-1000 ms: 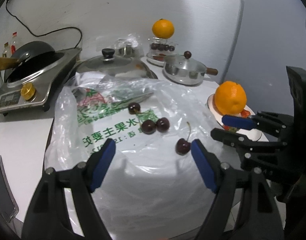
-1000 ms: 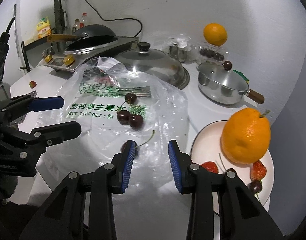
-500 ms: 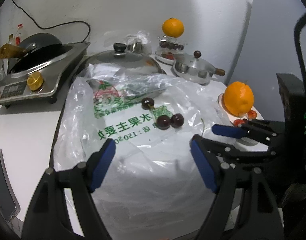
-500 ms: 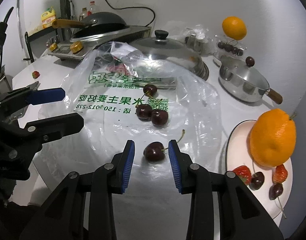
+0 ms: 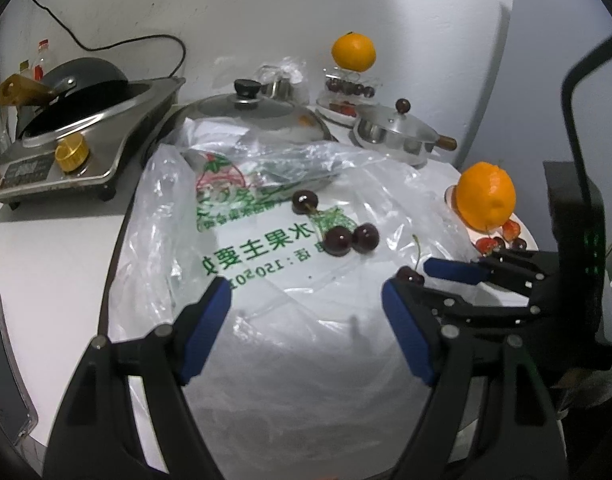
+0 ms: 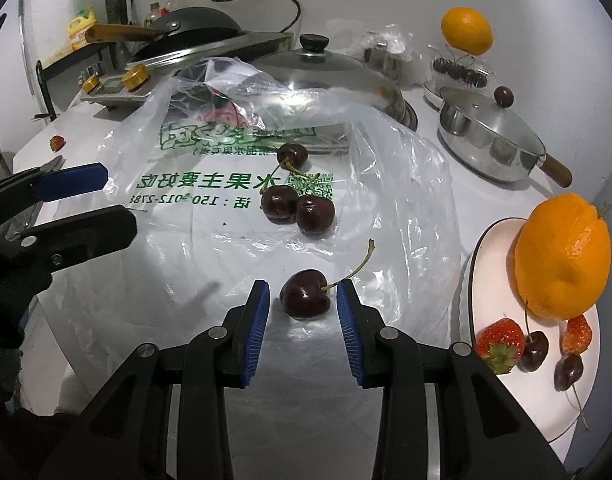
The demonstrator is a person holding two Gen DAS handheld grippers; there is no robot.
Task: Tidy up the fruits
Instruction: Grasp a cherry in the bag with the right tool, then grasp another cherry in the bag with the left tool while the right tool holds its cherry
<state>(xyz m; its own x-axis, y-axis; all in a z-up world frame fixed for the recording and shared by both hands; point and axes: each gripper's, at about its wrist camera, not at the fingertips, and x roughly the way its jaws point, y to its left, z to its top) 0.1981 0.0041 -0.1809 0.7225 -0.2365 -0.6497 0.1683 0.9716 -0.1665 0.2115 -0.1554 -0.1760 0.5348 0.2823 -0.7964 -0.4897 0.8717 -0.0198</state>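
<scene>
Right gripper (image 6: 303,304), its jaws apart around the loose cherry (image 6: 305,293) on the plastic bag (image 6: 178,216), should close gently on the fruit's body, avoiding the stem and film.

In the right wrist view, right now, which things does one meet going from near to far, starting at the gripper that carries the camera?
right gripper → single cherry between its jaws → pair of cherries → lone cherry → big pot lid

Cherry (image 5: 411,277) between my right gripper (image 5: 408,282) fingers: mostly hidden in my left view. Phone (image 5: 4,376): cut off at frame edge.
</scene>
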